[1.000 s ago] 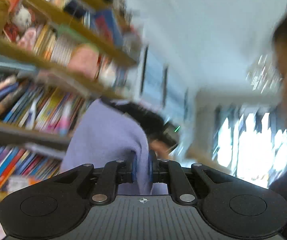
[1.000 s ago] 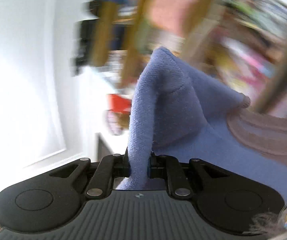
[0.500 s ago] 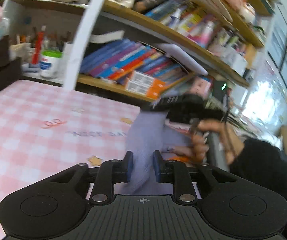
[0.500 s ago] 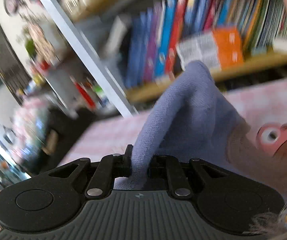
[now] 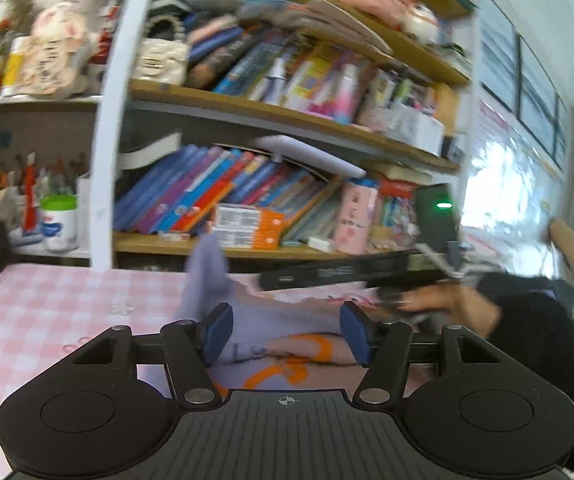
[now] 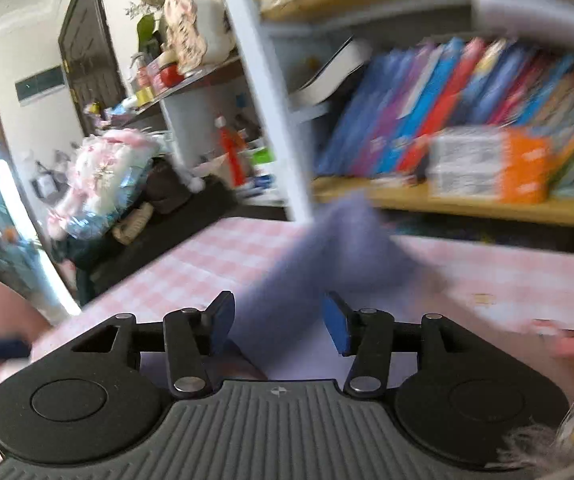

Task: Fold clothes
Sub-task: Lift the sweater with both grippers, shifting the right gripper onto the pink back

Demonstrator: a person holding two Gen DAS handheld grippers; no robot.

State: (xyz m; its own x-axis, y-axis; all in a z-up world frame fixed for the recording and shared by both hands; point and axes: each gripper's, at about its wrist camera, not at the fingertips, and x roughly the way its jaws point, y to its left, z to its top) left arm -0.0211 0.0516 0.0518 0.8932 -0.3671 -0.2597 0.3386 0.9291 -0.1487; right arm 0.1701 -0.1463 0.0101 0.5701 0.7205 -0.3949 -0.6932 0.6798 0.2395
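A lavender garment (image 5: 255,320) with an orange print lies on the pink checked tablecloth (image 5: 47,320), one corner still standing up. My left gripper (image 5: 285,332) is open just above it, holding nothing. The right wrist view shows the same garment (image 6: 327,264), blurred, with a raised fold ahead of my right gripper (image 6: 277,324), which is open and empty. The right gripper and the hand holding it also show in the left wrist view (image 5: 367,276), at the right over the cloth.
A bookshelf (image 5: 287,120) packed with books and boxes stands right behind the table. Jars and pens (image 5: 55,216) sit at the back left. A dark chair or bag with a plush bundle (image 6: 107,184) stands at the table's left end.
Both grippers came down from mid-air to the table with the garment, then opened and let it go. The cloth now rests on the table.
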